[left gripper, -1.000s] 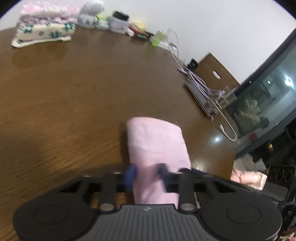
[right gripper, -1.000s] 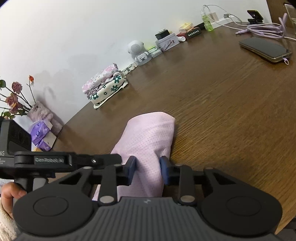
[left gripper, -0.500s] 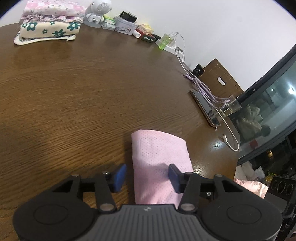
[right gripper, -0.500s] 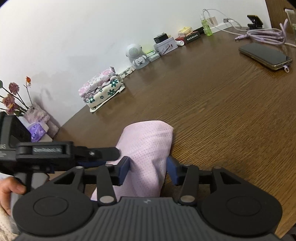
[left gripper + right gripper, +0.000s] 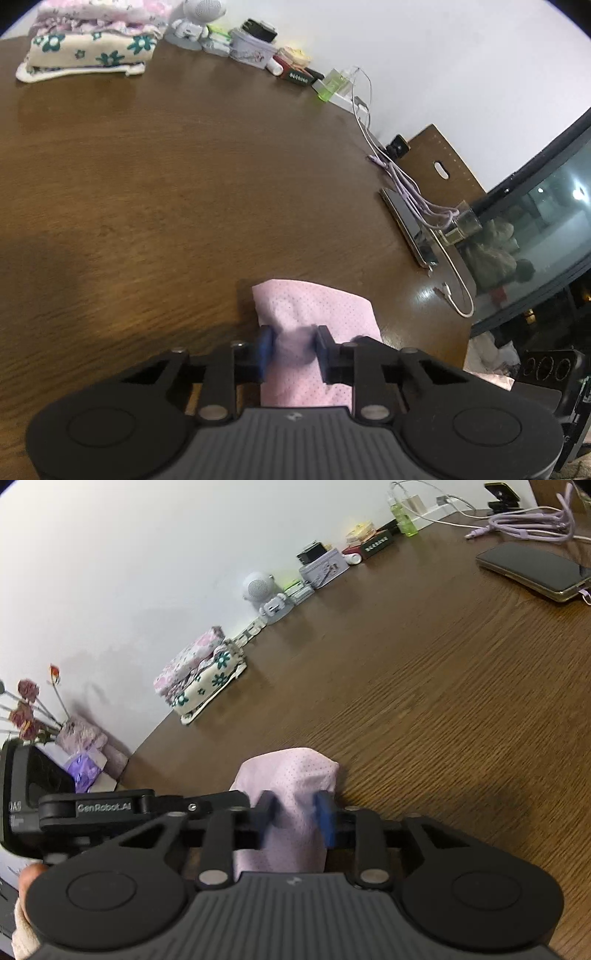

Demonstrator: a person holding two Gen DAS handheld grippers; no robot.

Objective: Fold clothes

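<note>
The left gripper (image 5: 291, 345) pinches the near end of the folded pink garment (image 5: 317, 310), and the right gripper (image 5: 294, 821) is likewise clamped on that cloth (image 5: 291, 775). The garment lies on the brown table (image 5: 166, 184) with its long axis running straight away from both cameras. Only the right wrist view shows the left gripper's body and dried flowers (image 5: 27, 709); only the left wrist view shows a dark glass door (image 5: 546, 229). Far back sits a stack of folded clothes (image 5: 88, 48).
</note>
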